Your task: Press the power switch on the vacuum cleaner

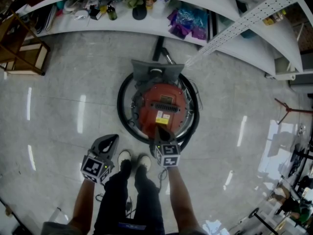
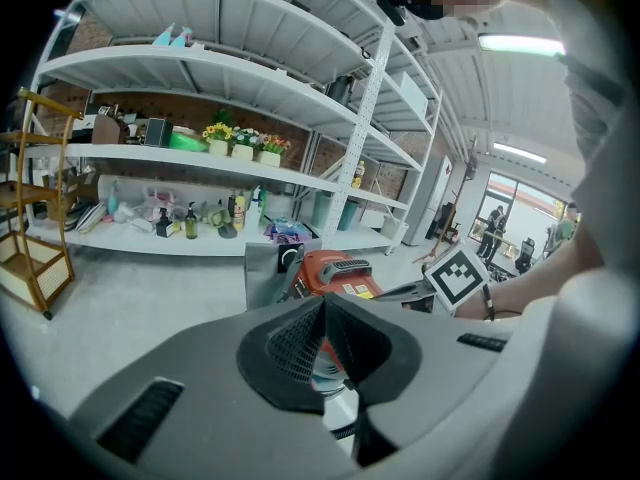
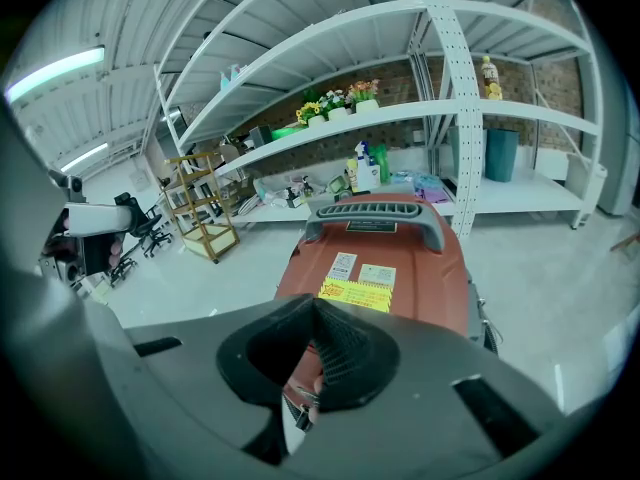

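Note:
A red canister vacuum cleaner [image 1: 164,99] stands on the pale floor, with a grey handle on top and yellow and white labels. My right gripper [image 1: 160,130] is shut, and its tip is over the vacuum's near edge. In the right gripper view the shut gripper [image 3: 315,318] points at the red body [image 3: 400,258] just below the labels; the switch itself is hidden behind the jaws. My left gripper [image 1: 111,138] hangs shut over bare floor, left of the vacuum. In the left gripper view that gripper [image 2: 322,313] partly covers the vacuum [image 2: 335,273].
A black hose [image 1: 121,112] loops around the vacuum. White shelving [image 1: 146,23] with bottles and bags runs along the far side, and its perforated upright [image 1: 244,21] crosses at the right. A wooden rack [image 1: 24,53] stands far left. The person's shoes [image 1: 132,159] are just behind the grippers.

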Demonstrator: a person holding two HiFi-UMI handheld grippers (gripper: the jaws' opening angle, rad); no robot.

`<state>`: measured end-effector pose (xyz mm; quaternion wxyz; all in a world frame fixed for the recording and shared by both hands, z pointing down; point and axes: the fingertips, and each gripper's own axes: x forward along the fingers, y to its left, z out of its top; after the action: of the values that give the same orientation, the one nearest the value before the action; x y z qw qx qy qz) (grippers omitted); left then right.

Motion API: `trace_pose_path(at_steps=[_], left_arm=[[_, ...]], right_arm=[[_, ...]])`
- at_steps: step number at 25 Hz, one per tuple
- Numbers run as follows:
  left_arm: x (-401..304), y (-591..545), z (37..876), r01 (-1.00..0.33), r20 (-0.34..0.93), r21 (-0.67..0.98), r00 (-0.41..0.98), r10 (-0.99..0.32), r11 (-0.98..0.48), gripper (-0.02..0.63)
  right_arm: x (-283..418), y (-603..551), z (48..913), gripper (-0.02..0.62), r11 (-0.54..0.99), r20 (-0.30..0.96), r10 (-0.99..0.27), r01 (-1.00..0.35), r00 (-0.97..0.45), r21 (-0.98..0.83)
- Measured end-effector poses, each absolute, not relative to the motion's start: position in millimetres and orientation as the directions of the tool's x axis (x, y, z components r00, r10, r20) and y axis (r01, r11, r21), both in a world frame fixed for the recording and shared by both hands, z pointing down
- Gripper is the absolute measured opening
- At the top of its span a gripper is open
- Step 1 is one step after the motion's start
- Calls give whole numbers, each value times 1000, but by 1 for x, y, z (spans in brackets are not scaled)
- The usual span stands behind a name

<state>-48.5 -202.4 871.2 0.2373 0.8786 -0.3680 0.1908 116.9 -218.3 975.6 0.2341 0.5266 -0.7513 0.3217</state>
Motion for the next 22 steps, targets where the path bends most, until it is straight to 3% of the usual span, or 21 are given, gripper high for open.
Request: trace_pose_path(at_steps=[22], left_arm=[[-47,-205,864,-730,496,254,662,-562,-635,6]], right_arm=[[111,-233,980,12,230,698,-644,-950,-312,-212]])
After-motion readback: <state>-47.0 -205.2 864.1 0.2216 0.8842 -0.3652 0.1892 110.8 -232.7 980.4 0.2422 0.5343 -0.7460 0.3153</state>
